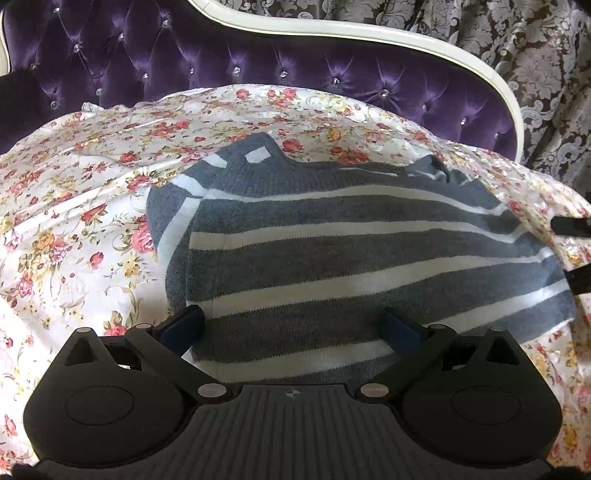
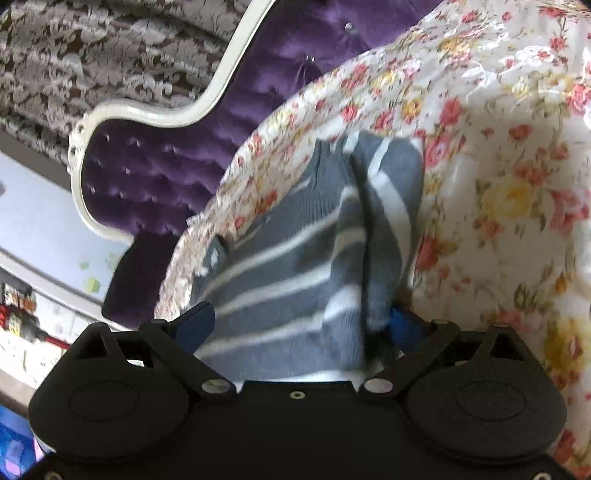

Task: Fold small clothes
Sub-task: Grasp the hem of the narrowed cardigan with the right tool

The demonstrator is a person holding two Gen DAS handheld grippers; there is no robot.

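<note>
A grey sweater with white stripes [image 1: 332,251] lies spread on a floral sheet [image 1: 74,221], its left sleeve folded in over the body. My left gripper [image 1: 293,326] hovers over the sweater's near hem, open wide, its blue-padded fingers [image 1: 188,325] apart with only flat fabric below them. At the right edge of this view the right gripper [image 1: 576,253] shows as two dark fingers beside the sweater's side. In the tilted right wrist view the right gripper [image 2: 299,326] is open too, with the sweater [image 2: 295,266] and a folded-over part lying between its fingers [image 2: 195,326].
A purple tufted headboard [image 1: 221,59] with a white curved frame [image 1: 369,33] stands behind the sheet. Patterned curtains [image 1: 535,74] hang at the back right. In the right wrist view, floor and coloured clutter [image 2: 22,314] lie beyond the bed's edge at the left.
</note>
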